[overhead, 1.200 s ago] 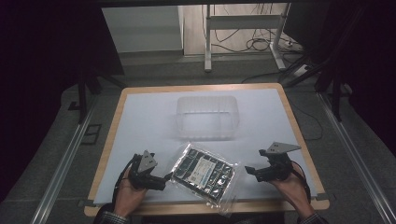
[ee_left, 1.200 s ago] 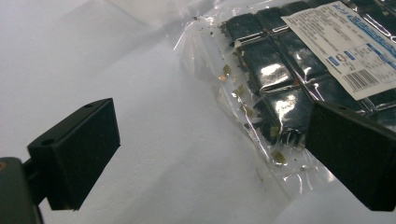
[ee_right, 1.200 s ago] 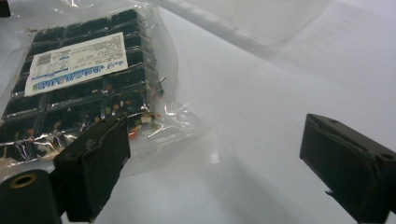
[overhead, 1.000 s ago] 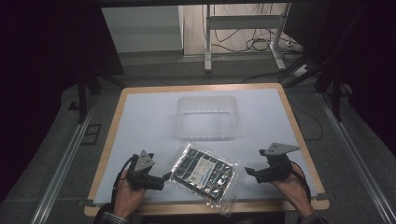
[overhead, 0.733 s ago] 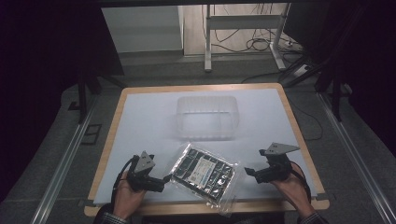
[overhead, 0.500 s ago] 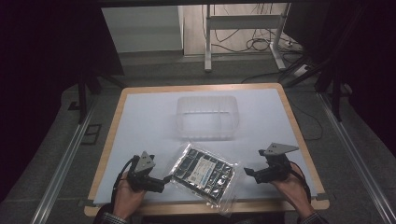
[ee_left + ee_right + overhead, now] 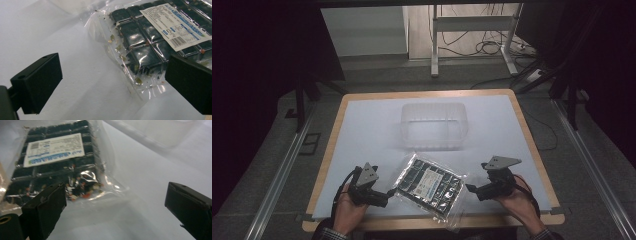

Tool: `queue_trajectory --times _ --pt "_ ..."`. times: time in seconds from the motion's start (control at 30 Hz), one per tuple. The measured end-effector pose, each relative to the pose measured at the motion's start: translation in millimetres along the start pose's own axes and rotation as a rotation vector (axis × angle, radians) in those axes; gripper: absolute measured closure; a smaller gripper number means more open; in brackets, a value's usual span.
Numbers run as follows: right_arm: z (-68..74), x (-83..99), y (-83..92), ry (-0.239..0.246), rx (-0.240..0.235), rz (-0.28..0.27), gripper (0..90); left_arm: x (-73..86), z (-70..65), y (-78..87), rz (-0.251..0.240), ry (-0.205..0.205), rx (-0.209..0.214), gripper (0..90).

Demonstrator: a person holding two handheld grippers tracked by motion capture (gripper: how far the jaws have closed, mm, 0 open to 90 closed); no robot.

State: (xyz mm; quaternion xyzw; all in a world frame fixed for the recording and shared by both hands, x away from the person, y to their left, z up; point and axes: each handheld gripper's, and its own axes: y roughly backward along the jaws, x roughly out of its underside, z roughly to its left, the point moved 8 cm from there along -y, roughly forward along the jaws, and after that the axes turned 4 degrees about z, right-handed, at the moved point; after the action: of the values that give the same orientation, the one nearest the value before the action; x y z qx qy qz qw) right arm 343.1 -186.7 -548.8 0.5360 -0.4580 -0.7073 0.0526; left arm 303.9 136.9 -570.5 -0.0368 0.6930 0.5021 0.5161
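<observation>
Both the left gripper (image 7: 388, 193) and right gripper (image 7: 471, 189) flank the clear packet (image 7: 430, 184), fingers spread wide, holding nothing.

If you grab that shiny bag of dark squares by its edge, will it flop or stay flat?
The bag would probably flop at its clear, empty edge, which looks thin and crinkly. The middle may stay stiffer, since the dark squares sit packed in rows. The glossy plastic could slip, and loose crumbs suggest the contents break easily.

Packet (image 7: 429, 183) on table (image 7: 362, 120), tub (image 7: 432, 125) behind it
</observation>
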Motion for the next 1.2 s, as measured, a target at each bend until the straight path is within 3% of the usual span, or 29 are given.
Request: queue_trajectory --times 0.1,0.2,0.47,0.6,0.67,0.7,0.8,0.83,0.87,0.93,0.97,1.0,1.2 --pt "9.2 -4.1 -4.1 -0.014 -0.031 -0.004 3.7 0.2 -0.1 -0.1 0.000 0.000 0.002 0.8" --pt "19.2 -5.8 -8.6 0.004 -0.057 0.014 7.4 0.3 0.0 -0.1 0.001 0.000 0.005 0.9" --pt "45.1 -9.2 -17.8 0.042 -0.115 0.065 33.6 0.5 -0.5 -0.4 0.005 -0.007 0.008 0.8" --pt "53.2 -9.9 -20.2 0.071 -0.137 0.082 38.1 0.6 -0.6 -0.4 0.007 -0.010 0.007 0.8" --pt "61.6 -11.4 -22.9 0.096 -0.157 0.086 47.3 0.8 -0.8 -0.7 0.008 -0.007 0.007 0.8" --pt "61.6 -11.4 -22.9 0.096 -0.157 0.086 47.3 0.8 -0.8 -0.7 0.008 -0.007 0.007 0.8" --pt "70.8 -11.9 -25.0 0.129 -0.175 0.092 61.0 0.8 -0.8 -0.8 0.008 -0.009 0.006 0.9" --pt "78.5 -12.2 -25.5 0.151 -0.187 0.095 70.0 0.9 -0.8 -0.9 0.009 -0.010 0.006 0.9" --pt "78.5 -12.2 -25.5 0.151 -0.187 0.095 70.0 1.0 -0.8 -1.1 0.010 -0.010 0.006 0.9" --pt "89.6 -13.3 -26.7 0.167 -0.211 0.094 82.2 1.2 -1.0 -1.2 0.012 -0.012 0.006 0.9" --pt "89.6 -13.3 -26.7 0.167 -0.211 0.094 82.2 1.1 -0.9 -1.1 0.012 -0.012 0.005 0.9" --pt "96.8 -13.1 -28.0 0.177 -0.235 0.098 88.4 1.0 -0.8 -1.0 0.010 -0.012 0.004 0.9" --pt "116.3 -11.9 -31.3 0.201 -0.303 0.109 88.9 0.3 1.0 0.4 0.002 0.003 -0.004 0.9"
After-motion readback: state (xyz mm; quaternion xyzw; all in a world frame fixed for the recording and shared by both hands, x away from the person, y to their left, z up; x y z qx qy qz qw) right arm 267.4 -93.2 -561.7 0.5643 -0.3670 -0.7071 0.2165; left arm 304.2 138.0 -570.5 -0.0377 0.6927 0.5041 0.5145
